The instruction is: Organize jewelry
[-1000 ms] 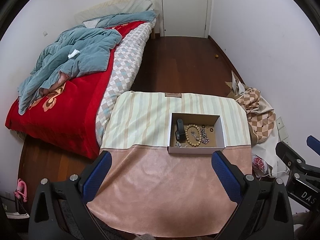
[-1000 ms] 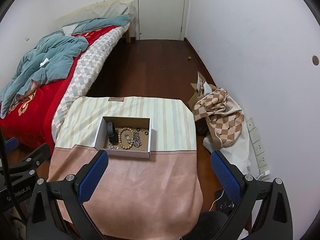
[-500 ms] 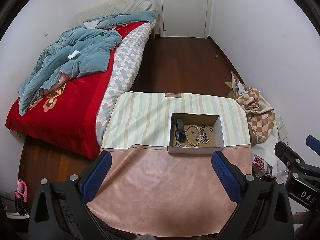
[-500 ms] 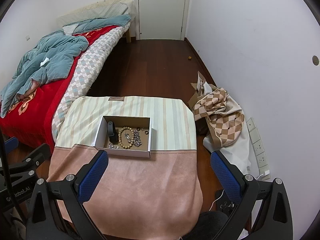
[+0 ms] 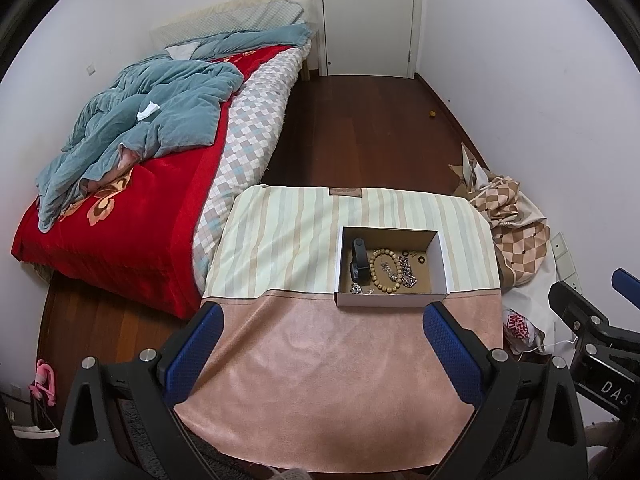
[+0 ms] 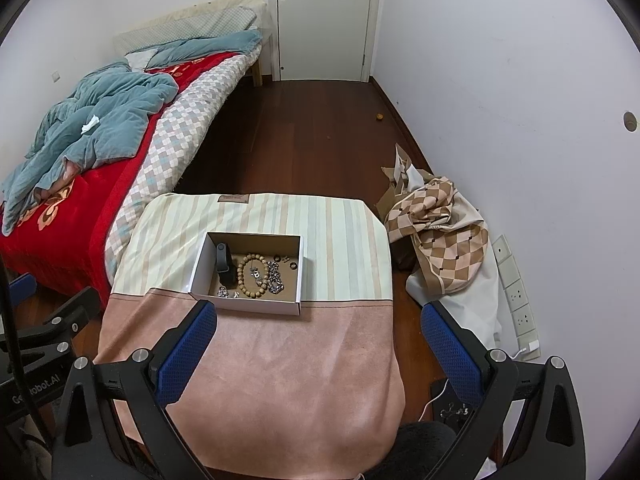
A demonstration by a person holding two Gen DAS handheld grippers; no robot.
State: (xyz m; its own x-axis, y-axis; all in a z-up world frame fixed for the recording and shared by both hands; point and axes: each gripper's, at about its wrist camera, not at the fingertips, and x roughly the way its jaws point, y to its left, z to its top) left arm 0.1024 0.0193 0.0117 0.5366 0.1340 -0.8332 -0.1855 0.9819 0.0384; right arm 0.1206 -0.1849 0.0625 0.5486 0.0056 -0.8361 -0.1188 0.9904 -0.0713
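Observation:
An open white cardboard box [image 5: 380,301] [image 6: 248,306] sits on a table covered with a striped and pink cloth [image 5: 332,376] [image 6: 280,364]. Inside lie a wooden bead bracelet [image 5: 385,269] [image 6: 251,276], a black wristband [image 5: 359,263] [image 6: 225,266], a silver chain [image 5: 407,272] [image 6: 275,278], small silver pieces [image 5: 360,289] and dark rings [image 5: 416,257] [image 6: 289,263]. My left gripper [image 5: 324,320] is open and empty, held above the table's near part. My right gripper [image 6: 320,322] is open and empty, to the right of the left one.
A bed [image 5: 132,184] with a red blanket and a teal quilt stands left of the table. A checkered cloth bundle [image 6: 440,220] lies on the wood floor by the right wall. A closed white door [image 5: 368,16] is at the far end.

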